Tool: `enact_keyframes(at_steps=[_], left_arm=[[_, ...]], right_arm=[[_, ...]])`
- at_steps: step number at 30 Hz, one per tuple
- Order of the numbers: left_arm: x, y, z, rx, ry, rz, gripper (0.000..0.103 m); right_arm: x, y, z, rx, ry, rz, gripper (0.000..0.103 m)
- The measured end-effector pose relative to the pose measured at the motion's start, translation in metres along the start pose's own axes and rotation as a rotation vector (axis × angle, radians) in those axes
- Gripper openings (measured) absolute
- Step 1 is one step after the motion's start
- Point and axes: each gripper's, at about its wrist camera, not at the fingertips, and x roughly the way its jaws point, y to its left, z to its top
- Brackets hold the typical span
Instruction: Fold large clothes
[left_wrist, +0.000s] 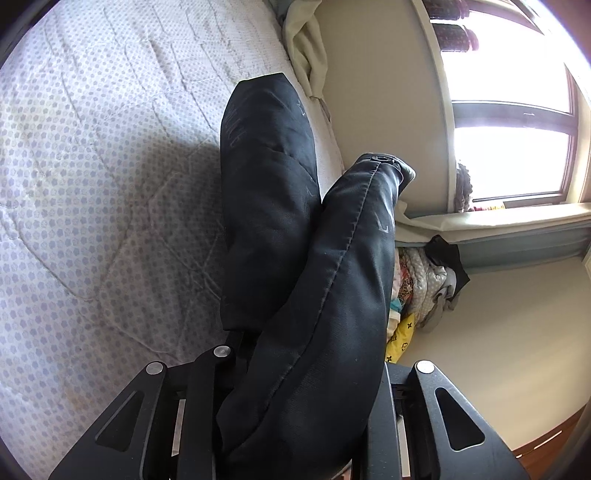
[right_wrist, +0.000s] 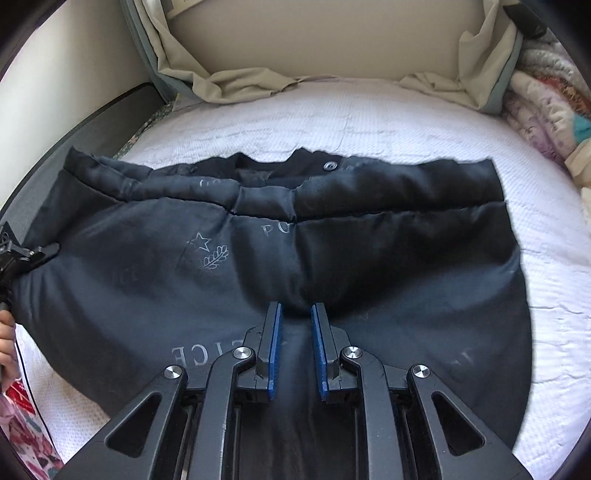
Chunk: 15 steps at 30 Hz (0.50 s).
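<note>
A clothes pile (left_wrist: 421, 284) crowds the bed's (right_wrist: 406, 110) far corner; both the left gripper (left_wrist: 306, 406) and right gripper (right_wrist: 296, 347) pinch the dark quilted garment (right_wrist: 258, 258), bare quilt around it.

R gripper (right_wrist: 296, 314) fingers pinch dark jacket (right_wrist: 184, 266) hem | jacket spread on bed (right_wrist: 406, 118) (white cover) | L gripper (right_wrist: 37, 253) at jacket's left edge

Left gripper (right_wrist: 55, 248) jaws clamped on fabric; right gripper (right_wrist: 296, 314) jaws pinching fabric fold, angled down.
</note>
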Motion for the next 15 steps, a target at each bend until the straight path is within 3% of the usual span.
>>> enact_keyframes(at_steps=[8, 15], left_arm=[[-0.002, -0.033, -0.008, 0.1, -0.014, 0.054, 0.029], [0.008, -0.102, -0.032, 0.296, -0.047, 0.132, 0.029]], right_arm=[[0.027, -0.011, 0.0, 0.017, 0.038, -0.007, 0.0], [0.038, -0.014, -0.001, 0.04, 0.05, -0.034, 0.0]])
